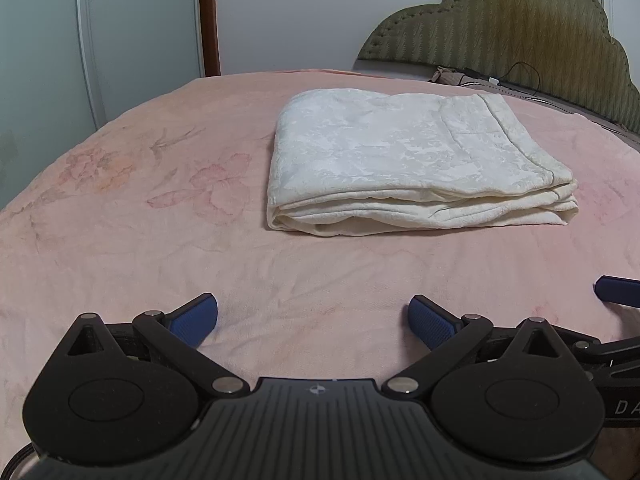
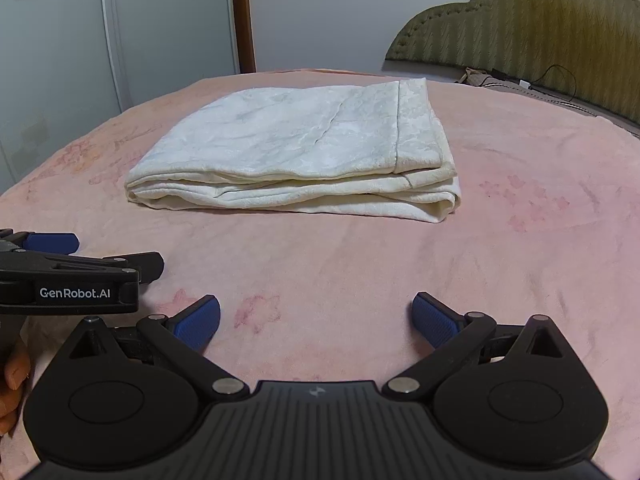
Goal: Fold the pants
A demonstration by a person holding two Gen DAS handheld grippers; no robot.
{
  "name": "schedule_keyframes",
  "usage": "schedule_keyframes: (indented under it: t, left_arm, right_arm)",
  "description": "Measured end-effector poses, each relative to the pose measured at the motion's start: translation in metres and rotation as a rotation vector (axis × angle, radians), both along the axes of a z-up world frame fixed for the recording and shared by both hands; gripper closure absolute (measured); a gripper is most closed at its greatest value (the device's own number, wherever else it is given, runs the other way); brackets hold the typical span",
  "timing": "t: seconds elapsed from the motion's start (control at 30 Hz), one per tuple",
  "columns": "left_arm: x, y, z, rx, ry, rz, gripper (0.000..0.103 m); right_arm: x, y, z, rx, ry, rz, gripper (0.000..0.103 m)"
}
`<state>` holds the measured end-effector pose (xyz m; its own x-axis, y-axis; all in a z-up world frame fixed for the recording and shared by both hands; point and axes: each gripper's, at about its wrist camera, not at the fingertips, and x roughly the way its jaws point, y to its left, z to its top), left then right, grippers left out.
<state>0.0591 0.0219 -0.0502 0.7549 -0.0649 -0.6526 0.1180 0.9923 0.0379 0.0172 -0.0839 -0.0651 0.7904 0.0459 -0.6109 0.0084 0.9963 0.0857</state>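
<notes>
the cream-white pants [image 1: 416, 168] lie folded into a flat, layered rectangle on the pink floral bedspread [image 1: 120, 208], toward the far middle of the bed and well ahead of both tools. seen from the right wrist, the stacked edges of the pants [image 2: 296, 160] face the camera, with a hemmed band running across the right end of the top layer.

the left gripper [image 1: 313, 322] hovers low over the near part of the bedspread, its blue-padded fingers [image 1: 196, 320] spread wide with nothing between them. the right gripper [image 2: 316, 320] is likewise spread wide and holds nothing, with bare pink bedspread [image 2: 520, 260] between its pads. the two tools sit side by side: from the right wrist view, the left gripper's black body appears at the left edge.

behind the bed stand an olive scalloped headboard [image 1: 520, 28], a black cable [image 1: 520, 76] near its base, and pale wardrobe doors [image 2: 60, 48] with flower decals.
</notes>
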Motion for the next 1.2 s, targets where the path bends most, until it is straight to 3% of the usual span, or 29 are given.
schedule_keyframes:
  t: [1.2]
  left_arm:
    - [-0.0014, 0.0035, 0.0002, -0.003, -0.002, 0.023, 0.000]
  right_arm:
    - [0.0000, -0.0045, -0.0002, 0.039, -0.012, 0.001, 0.000]
